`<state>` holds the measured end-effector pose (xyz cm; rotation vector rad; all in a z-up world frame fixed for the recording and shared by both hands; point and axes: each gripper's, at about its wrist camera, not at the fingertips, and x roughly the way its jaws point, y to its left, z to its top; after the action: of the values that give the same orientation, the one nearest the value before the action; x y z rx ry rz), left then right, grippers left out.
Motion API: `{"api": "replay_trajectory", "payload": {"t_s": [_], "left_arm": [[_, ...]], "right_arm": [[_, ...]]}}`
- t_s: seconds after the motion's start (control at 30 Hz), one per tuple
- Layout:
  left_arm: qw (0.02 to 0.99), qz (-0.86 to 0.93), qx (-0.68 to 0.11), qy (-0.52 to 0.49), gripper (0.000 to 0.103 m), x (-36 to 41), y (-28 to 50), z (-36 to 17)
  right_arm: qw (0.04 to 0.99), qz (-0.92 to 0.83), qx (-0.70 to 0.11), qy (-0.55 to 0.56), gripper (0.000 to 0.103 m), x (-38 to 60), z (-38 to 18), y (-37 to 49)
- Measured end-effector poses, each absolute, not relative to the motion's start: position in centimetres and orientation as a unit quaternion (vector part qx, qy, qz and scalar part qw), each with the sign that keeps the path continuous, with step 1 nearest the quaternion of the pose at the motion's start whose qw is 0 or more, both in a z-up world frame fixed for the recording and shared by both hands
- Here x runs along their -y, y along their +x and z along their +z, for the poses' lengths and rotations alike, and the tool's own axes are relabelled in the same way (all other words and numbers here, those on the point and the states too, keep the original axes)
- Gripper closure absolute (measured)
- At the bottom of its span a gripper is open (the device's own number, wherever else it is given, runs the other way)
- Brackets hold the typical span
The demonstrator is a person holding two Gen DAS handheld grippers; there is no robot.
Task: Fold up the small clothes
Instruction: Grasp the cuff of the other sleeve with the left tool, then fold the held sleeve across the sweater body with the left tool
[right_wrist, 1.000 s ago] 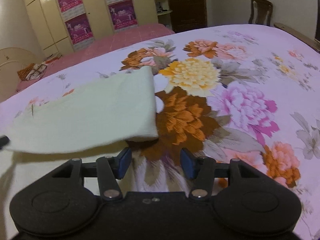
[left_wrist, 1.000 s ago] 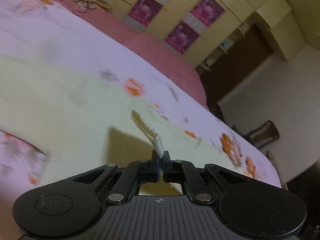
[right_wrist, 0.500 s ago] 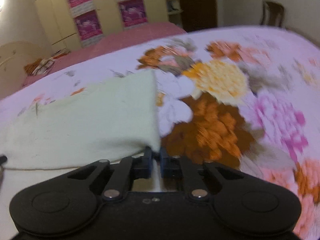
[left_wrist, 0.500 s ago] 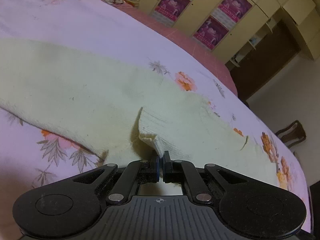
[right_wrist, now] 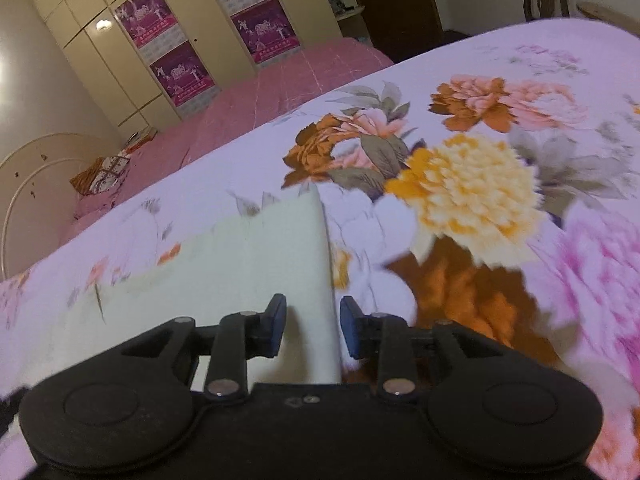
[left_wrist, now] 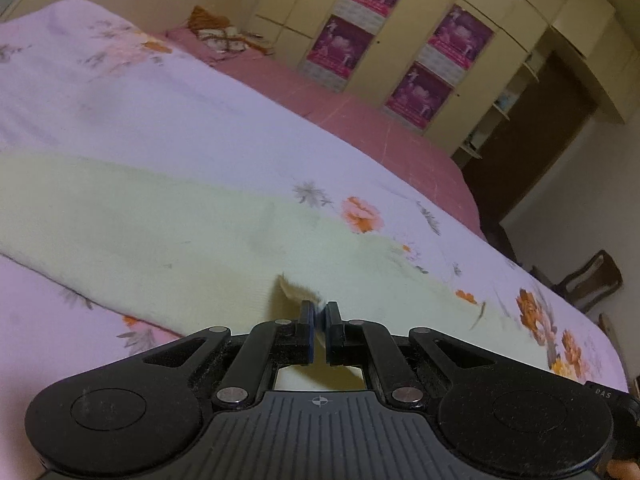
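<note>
Ahead of my left claw [left_wrist: 319, 316] the flowered bedspread [left_wrist: 200, 120] runs up to a pink quilt [left_wrist: 360, 120], and beyond that stands a cream wardrobe [left_wrist: 520, 12] hung with purple posters [left_wrist: 340, 46]; a patterned cushion [left_wrist: 220, 34] lies far off to the upper left and a dark wooden chair [left_wrist: 592, 280] stands off to the right. Nothing lies between my claws and the pale yellow cloth [left_wrist: 140, 220], which is spread flat on the bedspread, stretching away to the left of my left claw and under it. That claw points downward at a slant, pinched tight on a small raised fold of the cloth's edge. My right claw [right_wrist: 313, 322] also tilts down toward the bed, its blue pads [right_wrist: 276, 322] parting, with the cloth's right-hand edge lying between them and neither pad pressing on it. To its right big orange, yellow and pink flowers are printed on the bedspread.
</note>
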<state>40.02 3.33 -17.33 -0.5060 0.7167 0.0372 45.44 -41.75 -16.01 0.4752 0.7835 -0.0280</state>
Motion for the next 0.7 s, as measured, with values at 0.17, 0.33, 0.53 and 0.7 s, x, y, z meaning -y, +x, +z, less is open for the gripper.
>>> {"api": "replay_trajectory", "payload": {"t_s": [0.17,0.33,0.53,0.7], "left_arm": [[0.911,0.049,-0.327,-0.245,0.1,-3.9,39.3,-17.6],[0.907,0.038,-0.338,-0.248,0.1,-4.1,40.0,-17.8],[0.895,0.017,-0.388,-0.219,0.1,-1.6,41.8,-20.9],[0.894,0.023,-0.389,-0.221,0.1,-1.4,42.0,-20.3]], "right_arm": [[0.897,-0.033,-0.38,0.224,0.065,42.2,-16.7,48.3],[0.904,-0.024,-0.38,0.194,0.084,41.4,-17.3,50.9],[0.911,-0.045,-0.375,0.164,0.095,41.5,-17.4,50.9],[0.918,-0.046,-0.375,0.124,0.08,40.4,-16.2,50.0]]}}
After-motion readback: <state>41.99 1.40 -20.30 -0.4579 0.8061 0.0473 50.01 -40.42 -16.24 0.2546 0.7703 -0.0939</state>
